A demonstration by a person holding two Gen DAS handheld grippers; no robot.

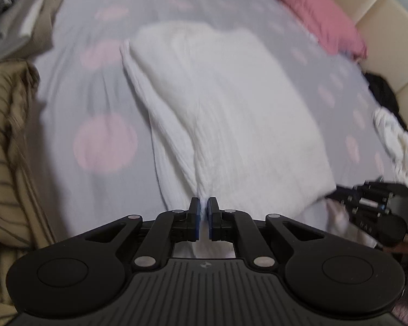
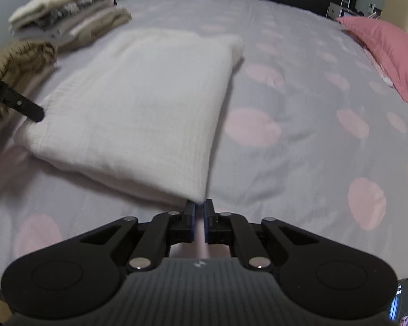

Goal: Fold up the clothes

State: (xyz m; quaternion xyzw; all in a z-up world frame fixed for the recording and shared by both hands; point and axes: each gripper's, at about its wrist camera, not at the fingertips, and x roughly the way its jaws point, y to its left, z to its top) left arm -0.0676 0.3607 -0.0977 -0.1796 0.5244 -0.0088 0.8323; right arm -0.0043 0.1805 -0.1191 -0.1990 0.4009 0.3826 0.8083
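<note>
My left gripper [image 1: 203,203] is clamped on the near edge of the white garment [image 1: 231,114], a ridge of cloth pinched between its blue pads; the fabric fans out ahead of it over the grey bedspread [image 1: 76,89] with pink dots. My right gripper [image 2: 199,206] has its fingers nearly together at the garment's near corner, with what looks like a thin layer of cloth between them; the folded white rectangle spreads ahead and to the left. Beyond it to the left sits a stack of folded clothes [image 2: 68,16]; a striped tan garment [image 2: 16,62] lies nearer on that side. A pink pillow [image 2: 386,51] rests far to the right.
</note>
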